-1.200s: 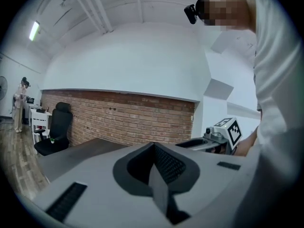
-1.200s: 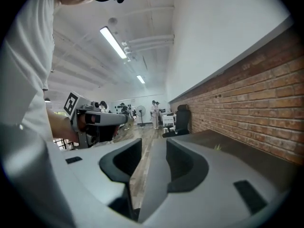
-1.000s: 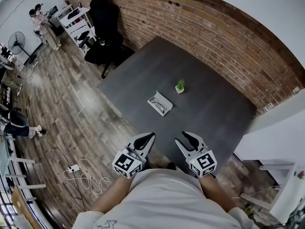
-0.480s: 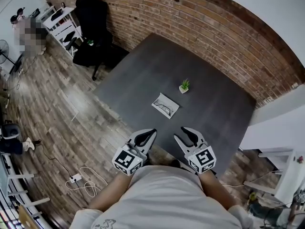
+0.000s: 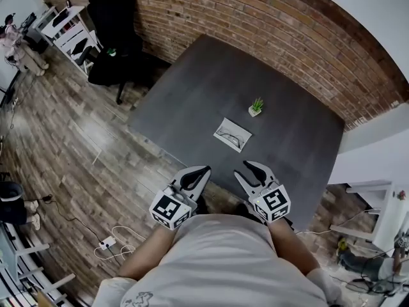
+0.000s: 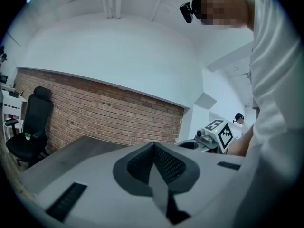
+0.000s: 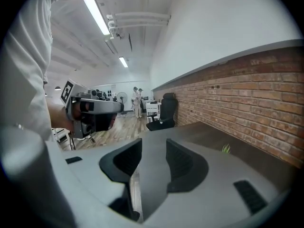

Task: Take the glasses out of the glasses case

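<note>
An open light-coloured glasses case (image 5: 232,134) lies near the middle of the dark grey table (image 5: 192,101), with dark-framed glasses (image 5: 230,135) lying inside it. Both grippers hover side by side over the table's near edge, well short of the case. My left gripper (image 5: 203,170) (image 6: 153,145) is shut, its pads meeting at the tip with nothing between them. My right gripper (image 5: 246,169) (image 7: 154,148) stands open with a narrow empty gap. Neither gripper view shows the case.
A small potted plant (image 5: 256,107) (image 7: 225,148) stands just beyond the case. A black office chair (image 5: 115,24) is at the table's far left corner, against the brick wall (image 5: 287,37). White cables (image 5: 118,238) lie on the wooden floor; white furniture (image 5: 377,203) stands at right.
The head view has drifted, so the table and case now sit further right and slightly nearer. Both grippers keep the same pose at the table's near edge.
</note>
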### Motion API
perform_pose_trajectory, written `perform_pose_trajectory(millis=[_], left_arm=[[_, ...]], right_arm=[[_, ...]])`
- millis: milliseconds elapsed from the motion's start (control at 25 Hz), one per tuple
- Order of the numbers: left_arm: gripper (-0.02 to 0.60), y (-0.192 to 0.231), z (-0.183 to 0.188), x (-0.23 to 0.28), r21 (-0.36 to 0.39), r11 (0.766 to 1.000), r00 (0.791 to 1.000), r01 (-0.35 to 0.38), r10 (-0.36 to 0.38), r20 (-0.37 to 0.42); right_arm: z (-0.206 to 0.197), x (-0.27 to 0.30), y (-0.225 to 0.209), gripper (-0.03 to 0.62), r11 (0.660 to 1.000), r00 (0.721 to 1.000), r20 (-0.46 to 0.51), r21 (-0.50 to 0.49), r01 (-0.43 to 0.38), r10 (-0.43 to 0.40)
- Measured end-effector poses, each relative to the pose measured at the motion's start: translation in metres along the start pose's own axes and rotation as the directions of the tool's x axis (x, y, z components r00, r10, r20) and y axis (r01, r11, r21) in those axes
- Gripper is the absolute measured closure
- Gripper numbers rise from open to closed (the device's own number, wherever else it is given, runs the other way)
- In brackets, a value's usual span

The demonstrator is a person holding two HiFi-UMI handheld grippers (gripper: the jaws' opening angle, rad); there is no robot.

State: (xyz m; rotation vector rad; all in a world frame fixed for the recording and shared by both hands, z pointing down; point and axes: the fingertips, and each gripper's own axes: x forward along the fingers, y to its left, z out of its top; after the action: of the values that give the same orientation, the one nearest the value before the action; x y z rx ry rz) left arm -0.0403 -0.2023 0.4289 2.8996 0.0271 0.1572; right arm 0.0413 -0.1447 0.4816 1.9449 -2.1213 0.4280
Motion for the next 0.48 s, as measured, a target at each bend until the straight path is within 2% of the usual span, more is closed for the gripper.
perform_pose_trajectory(millis=[280,480], left_arm=[[0.571,0.024,-0.008,-0.016,-0.016,0.999,0.999,0.033,-0.034,-0.009],[0.571,0.032,-0.017,-0.012,-0.041,0.998,0.999,0.046,-0.047,-0.024]], right_arm=[[-0.009,0.027,0.013,0.428,1.0,0.998,-0.06,-0.018,0.021,-0.022],[-0.017,0.035,0.001,0.432,0.999,0.995,-0.087,-0.028,0.037,-0.039]])
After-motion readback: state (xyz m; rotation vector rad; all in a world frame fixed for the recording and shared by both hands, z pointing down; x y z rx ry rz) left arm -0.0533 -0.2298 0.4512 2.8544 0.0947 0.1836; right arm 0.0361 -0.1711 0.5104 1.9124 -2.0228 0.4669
